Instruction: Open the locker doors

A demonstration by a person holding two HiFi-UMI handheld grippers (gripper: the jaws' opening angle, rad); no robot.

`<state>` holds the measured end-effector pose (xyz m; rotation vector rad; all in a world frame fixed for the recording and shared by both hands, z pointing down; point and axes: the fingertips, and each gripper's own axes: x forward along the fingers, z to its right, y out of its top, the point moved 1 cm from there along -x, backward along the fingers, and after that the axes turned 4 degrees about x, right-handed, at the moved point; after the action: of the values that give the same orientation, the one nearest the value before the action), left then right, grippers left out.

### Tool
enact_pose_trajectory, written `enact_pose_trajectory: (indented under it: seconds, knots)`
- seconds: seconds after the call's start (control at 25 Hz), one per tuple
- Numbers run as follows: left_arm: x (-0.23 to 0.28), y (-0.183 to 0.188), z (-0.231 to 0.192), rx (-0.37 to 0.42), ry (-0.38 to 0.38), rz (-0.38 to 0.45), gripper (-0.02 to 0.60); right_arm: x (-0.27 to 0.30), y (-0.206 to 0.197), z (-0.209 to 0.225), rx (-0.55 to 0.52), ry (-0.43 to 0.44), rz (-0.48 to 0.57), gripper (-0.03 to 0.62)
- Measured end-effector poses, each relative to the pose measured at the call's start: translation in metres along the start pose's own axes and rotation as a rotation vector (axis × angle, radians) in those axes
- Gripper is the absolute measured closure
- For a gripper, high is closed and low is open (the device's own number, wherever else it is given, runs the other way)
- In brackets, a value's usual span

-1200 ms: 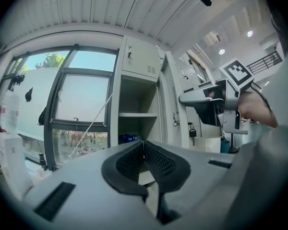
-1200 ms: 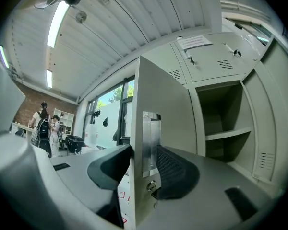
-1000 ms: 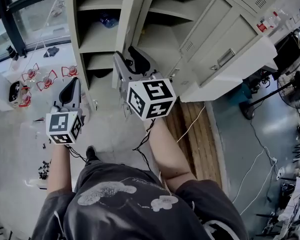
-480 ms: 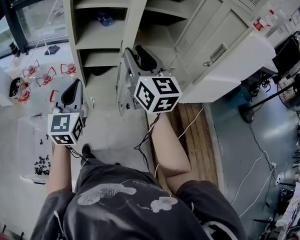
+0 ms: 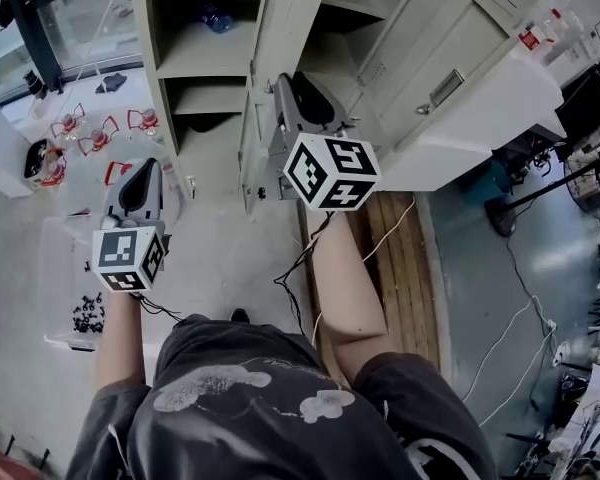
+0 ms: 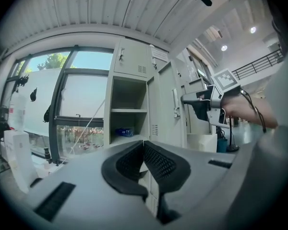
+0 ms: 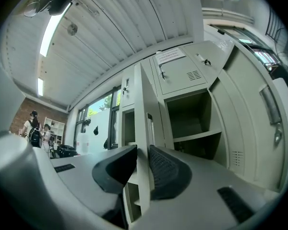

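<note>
Two hazards we note at the lockers (image 5: 450,78): the open locker door (image 7: 144,99), its thin edge between the closing jaws of the right gripper (image 7: 142,153), may slip free, and the left gripper (image 6: 144,146), jaws together and empty, hangs too far off to steady it.

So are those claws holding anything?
The left gripper is shut and empty; the right gripper is closing on the edge of the open locker door.

Head view looks down; all 3 views share the lockers (image 5: 195,63).
</note>
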<state>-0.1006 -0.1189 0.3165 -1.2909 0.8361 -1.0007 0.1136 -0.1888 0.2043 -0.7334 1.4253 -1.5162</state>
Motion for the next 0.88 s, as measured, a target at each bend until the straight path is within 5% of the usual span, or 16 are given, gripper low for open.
enact_pose_trajectory:
  seconds: [0.44,0.88]
  knots:
    - [-0.050,-0.024,-0.006,-0.018,-0.022,-0.048,0.572,-0.029,-0.010,0.003,0.027,-0.102,0.008,0.513]
    - [-0.132,-0.018,-0.008,-0.015,-0.026,-0.033,0.571,-0.100,-0.026,-0.057,-0.036,-0.119,-0.055,0.513]
